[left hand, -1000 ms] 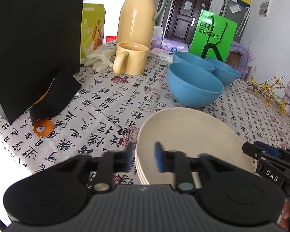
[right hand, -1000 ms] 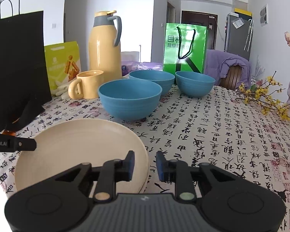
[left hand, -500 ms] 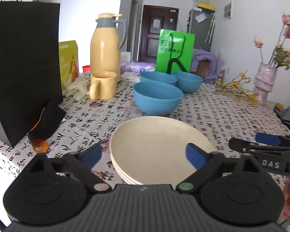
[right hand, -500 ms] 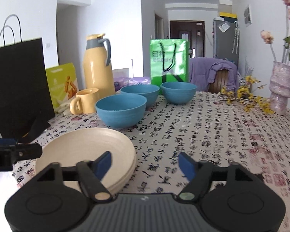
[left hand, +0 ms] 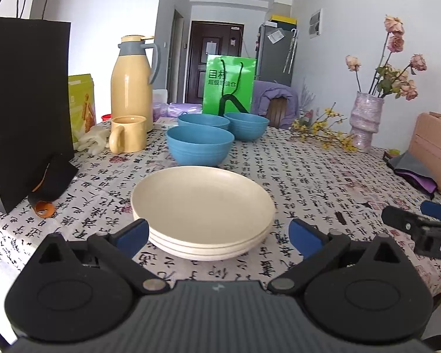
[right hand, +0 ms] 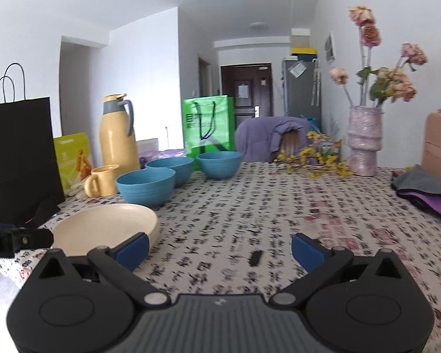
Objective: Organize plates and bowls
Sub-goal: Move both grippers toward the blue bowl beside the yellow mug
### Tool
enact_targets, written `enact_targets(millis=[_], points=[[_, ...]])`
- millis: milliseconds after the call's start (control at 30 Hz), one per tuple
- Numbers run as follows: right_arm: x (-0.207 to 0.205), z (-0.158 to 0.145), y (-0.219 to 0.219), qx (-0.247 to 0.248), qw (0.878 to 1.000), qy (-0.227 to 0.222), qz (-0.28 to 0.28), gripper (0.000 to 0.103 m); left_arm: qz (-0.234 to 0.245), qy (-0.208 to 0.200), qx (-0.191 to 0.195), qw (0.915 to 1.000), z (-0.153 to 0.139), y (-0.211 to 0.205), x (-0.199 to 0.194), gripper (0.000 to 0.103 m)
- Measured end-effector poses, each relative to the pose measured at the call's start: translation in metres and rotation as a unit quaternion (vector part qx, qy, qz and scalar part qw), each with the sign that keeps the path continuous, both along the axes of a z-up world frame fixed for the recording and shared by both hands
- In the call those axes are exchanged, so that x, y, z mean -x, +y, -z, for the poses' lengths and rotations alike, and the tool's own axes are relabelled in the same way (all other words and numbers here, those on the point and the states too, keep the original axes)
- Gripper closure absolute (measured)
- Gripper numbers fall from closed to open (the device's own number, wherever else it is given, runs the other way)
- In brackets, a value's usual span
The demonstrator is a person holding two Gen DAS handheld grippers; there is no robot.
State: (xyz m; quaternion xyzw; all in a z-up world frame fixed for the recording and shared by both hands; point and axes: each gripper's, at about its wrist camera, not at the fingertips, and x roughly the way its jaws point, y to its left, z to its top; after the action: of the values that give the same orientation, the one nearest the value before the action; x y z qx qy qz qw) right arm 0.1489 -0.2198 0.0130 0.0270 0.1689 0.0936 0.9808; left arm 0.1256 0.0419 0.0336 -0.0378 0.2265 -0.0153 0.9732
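A stack of three cream plates (left hand: 203, 197) rests on the calligraphy-print tablecloth (left hand: 308, 176), just ahead of my left gripper (left hand: 217, 235). Its jaws are opening wide, with nothing pressed between the pads. Behind the stack stand three blue bowls: the nearest (left hand: 200, 145), one behind it (left hand: 204, 120), and one to the right (left hand: 247, 125). My right gripper (right hand: 219, 247) hovers over bare cloth to the right of the plates (right hand: 105, 229). Its jaws are also opening and hold nothing. The bowls (right hand: 145, 186) lie ahead of it on the left.
A black paper bag (left hand: 23, 103), a yellow thermos (left hand: 132, 82) and a yellow mug (left hand: 129, 136) line the left side. At the back is a green bag (left hand: 229, 85). A vase of flowers (left hand: 366, 123), a pink box (left hand: 435, 153) and folded cloth (right hand: 423, 191) sit at the right.
Both grippers went from nearly shut to wide open. Both pulled back from the plate stack and levelled out, and the right one swung off to the right over the cloth.
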Motion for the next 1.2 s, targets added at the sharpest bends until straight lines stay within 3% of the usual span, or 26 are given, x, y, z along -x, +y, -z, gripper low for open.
enact_targets(millis=[300,667,933,1200], points=[[0.011,0.001,-0.009,-0.01,1.0,-0.004,0.013,0.0,0.025,-0.017,-0.009,0.9995,-0.005,-0.013,0.009,0.0],[-0.01,0.006,0.003,-0.003,1.0,0.018,-0.001,0.0,0.017,-0.006,-0.002,0.9998,-0.001,-0.004,-0.009,0.0],[-0.057,0.002,0.012,-0.007,0.999,0.035,-0.007,0.0,0.004,0.0,0.005,1.0,-0.009,0.016,-0.047,0.0],[-0.122,-0.01,0.027,-0.023,0.998,0.051,-0.019,0.0,-0.027,0.011,0.022,0.9993,-0.022,0.047,-0.113,0.0]])
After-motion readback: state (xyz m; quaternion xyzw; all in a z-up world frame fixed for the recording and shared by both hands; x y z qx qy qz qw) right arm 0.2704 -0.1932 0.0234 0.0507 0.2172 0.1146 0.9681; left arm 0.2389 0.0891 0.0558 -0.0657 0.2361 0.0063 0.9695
